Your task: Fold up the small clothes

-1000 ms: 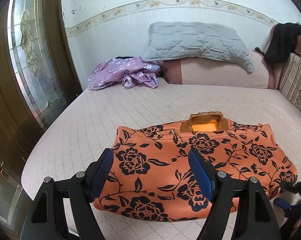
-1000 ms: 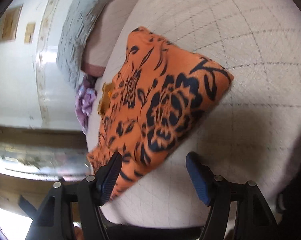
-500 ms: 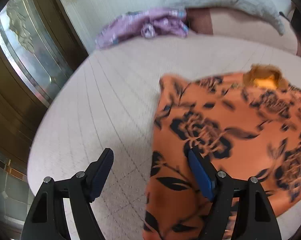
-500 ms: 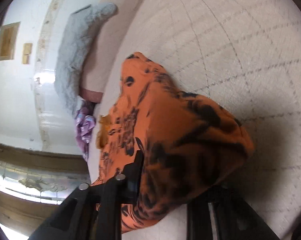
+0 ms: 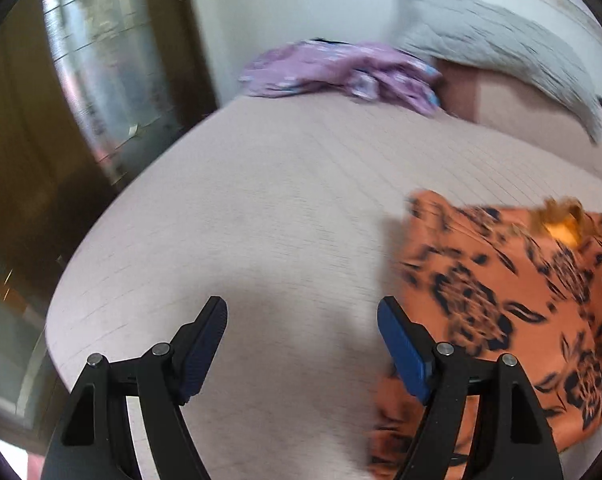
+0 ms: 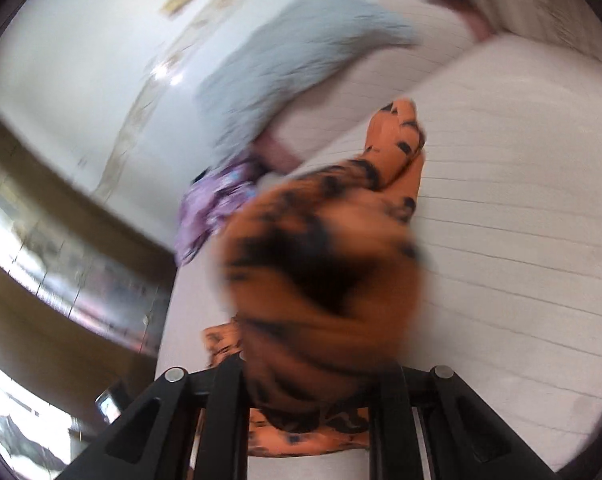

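Note:
An orange garment with black flowers [image 5: 501, 300] lies on the pink bed [image 5: 261, 200], at the right of the left wrist view. My left gripper [image 5: 301, 308] is open over bare bedcover just left of the garment's edge, its right finger [image 5: 401, 344] beside the cloth and nothing between the fingers. In the right wrist view, a bunched corner of the orange garment [image 6: 321, 272] fills the space between the fingers. My right gripper [image 6: 309, 364] is closing on this fold and holds it raised above the bed; its pads are hidden by the cloth.
A crumpled purple garment [image 5: 341, 72] and a grey pillow [image 5: 493, 52] lie at the head of the bed by the wall. A wooden door with patterned glass [image 5: 101, 80] stands to the left. The bed's rounded edge [image 5: 73, 300] drops off at lower left.
My left gripper slid left off the orange garment to bare bedcover. My right gripper closed on the garment's near corner, rolled, and lifted the cloth up off the bed.

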`<state>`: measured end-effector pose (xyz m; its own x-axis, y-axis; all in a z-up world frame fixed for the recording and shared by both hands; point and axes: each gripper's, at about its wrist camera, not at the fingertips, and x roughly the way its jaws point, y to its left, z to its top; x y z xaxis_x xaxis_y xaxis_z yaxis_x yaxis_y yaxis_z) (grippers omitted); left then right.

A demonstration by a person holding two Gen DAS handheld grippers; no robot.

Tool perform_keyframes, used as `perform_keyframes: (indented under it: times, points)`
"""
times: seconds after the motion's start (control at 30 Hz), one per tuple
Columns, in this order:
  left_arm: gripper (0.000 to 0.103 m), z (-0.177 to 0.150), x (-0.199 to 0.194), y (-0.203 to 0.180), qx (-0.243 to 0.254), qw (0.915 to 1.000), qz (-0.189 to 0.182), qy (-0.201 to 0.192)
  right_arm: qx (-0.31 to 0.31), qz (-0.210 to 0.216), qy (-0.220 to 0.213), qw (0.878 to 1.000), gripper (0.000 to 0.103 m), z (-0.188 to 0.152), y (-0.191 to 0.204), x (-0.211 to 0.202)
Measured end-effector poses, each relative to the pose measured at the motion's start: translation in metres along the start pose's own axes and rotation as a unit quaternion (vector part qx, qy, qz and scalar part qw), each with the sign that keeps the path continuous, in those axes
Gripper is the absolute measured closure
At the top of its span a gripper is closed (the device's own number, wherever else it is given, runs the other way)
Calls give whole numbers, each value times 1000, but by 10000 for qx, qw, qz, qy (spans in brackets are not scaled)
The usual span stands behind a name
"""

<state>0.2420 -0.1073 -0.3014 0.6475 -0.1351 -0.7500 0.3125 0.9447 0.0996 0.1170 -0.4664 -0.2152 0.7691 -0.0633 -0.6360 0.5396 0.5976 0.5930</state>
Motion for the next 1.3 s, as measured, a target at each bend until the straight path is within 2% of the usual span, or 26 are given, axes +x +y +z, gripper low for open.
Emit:
perform_keyframes:
  times: [0.17,0.23,0.33,0.37,0.47,0.53,0.57,0.63,0.73,0.83,0.9,0.97,1.0,1.03,1.1,1.13,1.17,1.2,1.3]
  points:
    - [24,0,6,45,-679,9972,285,90,-545,434,343,9970,85,-23,83,42]
    - [24,-3,10,59,-869,9954,365,158,-691,456,534,9951,85,-39,104,63]
    - [24,-7,14,78,-1145,9922,428,260,-783,479,1143,9892,84,-75,125,110]
    - [24,-8,16,83,-1217,9913,416,295,-717,439,1504,9850,80,-90,126,133]
    - [24,-9,14,90,-1247,9911,383,280,-606,287,2235,9724,70,-127,122,177]
    - [24,-10,11,92,-1221,9918,337,187,-747,437,1998,9760,65,-134,121,175]
    - [24,-9,9,92,-1214,9922,277,120,-842,657,1921,9756,50,-131,122,169]
    - [24,-9,2,91,-1234,9924,31,-13,-874,1327,2206,9623,28,-128,120,156]
    - [24,-4,-15,86,-1291,9898,-462,-399,-1009,1685,2333,9524,27,-118,109,128]
    - [24,-2,-39,75,-1158,9845,-949,-909,-1125,1758,1968,9580,27,-102,89,93]
    - [22,-3,-53,56,-799,9814,-1323,-1141,-1125,1443,1571,9705,29,-94,75,75]
    - [22,-3,-55,38,-420,9836,-1380,-1082,-1035,1223,1422,9768,47,-84,62,75]
    - [22,-5,-49,25,-167,9877,-1271,-899,-988,1145,1411,9784,52,-83,56,77]
    - [22,-6,-42,16,-24,9899,-1238,-696,-963,1038,1395,9800,54,-82,48,77]
    - [22,-13,-19,-1,243,9914,-1286,-22,-969,786,1549,9800,65,-83,32,91]
    - [22,-18,-6,-8,340,9901,-1313,346,-946,637,1687,9790,78,-87,27,97]
    - [21,-22,1,-11,372,9891,-1327,527,-907,483,1738,9794,94,-90,20,102]
    - [21,-25,4,-12,355,9884,-1358,580,-892,446,1717,9801,97,-90,13,103]
    - [21,-27,0,-15,506,9888,-1336,422,-819,568,1798,9786,99,-85,2,104]
